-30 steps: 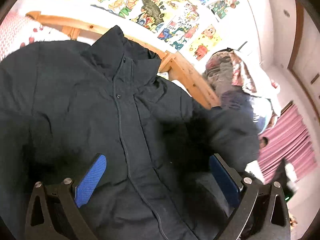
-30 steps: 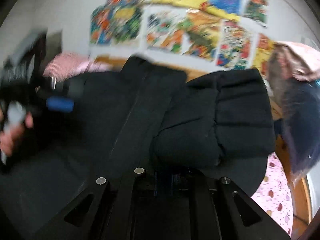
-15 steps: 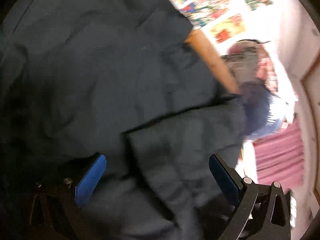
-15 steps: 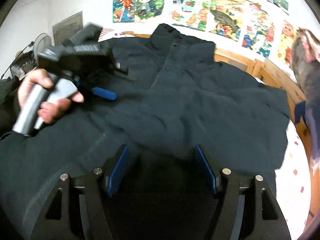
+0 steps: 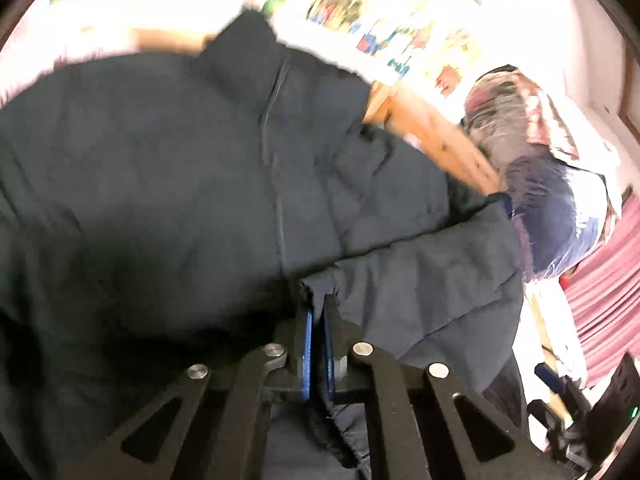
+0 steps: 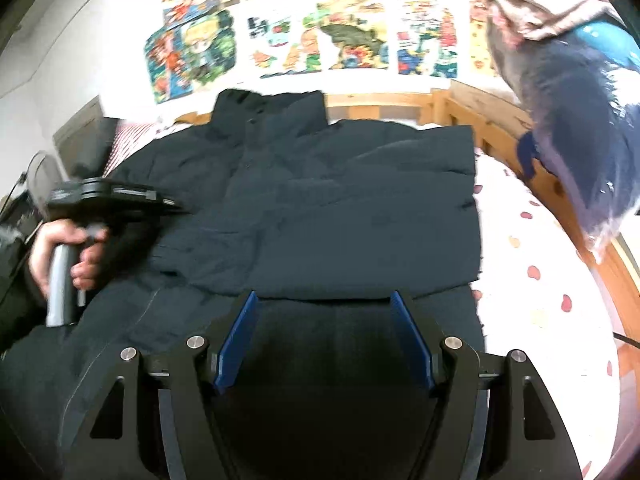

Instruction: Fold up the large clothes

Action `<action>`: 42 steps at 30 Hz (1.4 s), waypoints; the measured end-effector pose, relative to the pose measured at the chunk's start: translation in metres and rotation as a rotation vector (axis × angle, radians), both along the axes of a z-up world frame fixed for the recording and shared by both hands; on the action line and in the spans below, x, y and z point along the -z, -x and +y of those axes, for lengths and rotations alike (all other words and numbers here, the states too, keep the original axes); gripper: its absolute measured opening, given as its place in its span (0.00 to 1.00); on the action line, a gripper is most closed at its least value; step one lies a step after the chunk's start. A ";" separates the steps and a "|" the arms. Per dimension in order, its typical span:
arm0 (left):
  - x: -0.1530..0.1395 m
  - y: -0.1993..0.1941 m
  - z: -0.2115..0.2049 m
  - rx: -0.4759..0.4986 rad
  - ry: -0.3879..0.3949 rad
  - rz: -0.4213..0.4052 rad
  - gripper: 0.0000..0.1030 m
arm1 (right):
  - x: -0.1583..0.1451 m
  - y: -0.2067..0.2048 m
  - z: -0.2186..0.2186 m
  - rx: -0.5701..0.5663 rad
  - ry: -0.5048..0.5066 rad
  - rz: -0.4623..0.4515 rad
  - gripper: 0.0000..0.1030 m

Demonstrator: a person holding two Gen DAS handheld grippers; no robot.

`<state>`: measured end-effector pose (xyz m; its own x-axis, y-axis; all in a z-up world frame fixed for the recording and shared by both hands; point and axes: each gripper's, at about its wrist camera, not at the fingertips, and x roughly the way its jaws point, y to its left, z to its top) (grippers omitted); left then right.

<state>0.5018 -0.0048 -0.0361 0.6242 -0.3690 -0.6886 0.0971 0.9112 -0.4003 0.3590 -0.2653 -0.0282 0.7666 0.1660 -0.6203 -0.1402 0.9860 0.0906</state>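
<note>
The left claw (image 5: pixel 317 312) is closed on a fold of the dark jacket (image 5: pixel 160 184) lying on the bed (image 6: pixel 532 280), while the right claw (image 6: pixel 324 308) stays wide open and empty above it.

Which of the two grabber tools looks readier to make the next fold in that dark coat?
Probably the left. The left gripper is already shut on a fabric edge of the dark coat, so it could carry that part over. The right gripper is open above the coat, holding nothing.
</note>
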 end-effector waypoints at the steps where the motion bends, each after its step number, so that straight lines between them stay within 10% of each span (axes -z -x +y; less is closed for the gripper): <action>1: -0.011 0.005 0.002 -0.007 -0.023 -0.042 0.05 | -0.003 -0.004 -0.004 0.021 0.000 -0.008 0.61; 8: -0.073 0.035 0.035 -0.146 -0.201 -0.232 0.04 | -0.023 -0.053 0.001 0.061 0.064 -0.088 0.61; 19: 0.006 0.013 0.084 -0.269 -0.318 0.087 0.05 | 0.031 -0.162 0.053 0.034 0.318 0.070 0.43; 34: 0.033 0.005 0.091 -0.277 -0.305 0.142 0.09 | 0.069 -0.151 0.066 0.048 0.334 0.076 0.50; 38: 0.016 0.023 0.088 -0.257 -0.279 0.116 0.21 | 0.050 -0.133 0.047 0.041 0.219 0.091 0.58; 42: -0.007 0.052 0.079 -0.228 -0.247 0.051 0.62 | 0.037 -0.110 0.039 0.039 0.160 0.104 0.67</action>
<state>0.4500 0.0740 -0.0291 0.6339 -0.0419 -0.7722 -0.1349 0.9772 -0.1638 0.4686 -0.2262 -0.0648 0.7008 0.0304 -0.7128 -0.1001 0.9934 -0.0561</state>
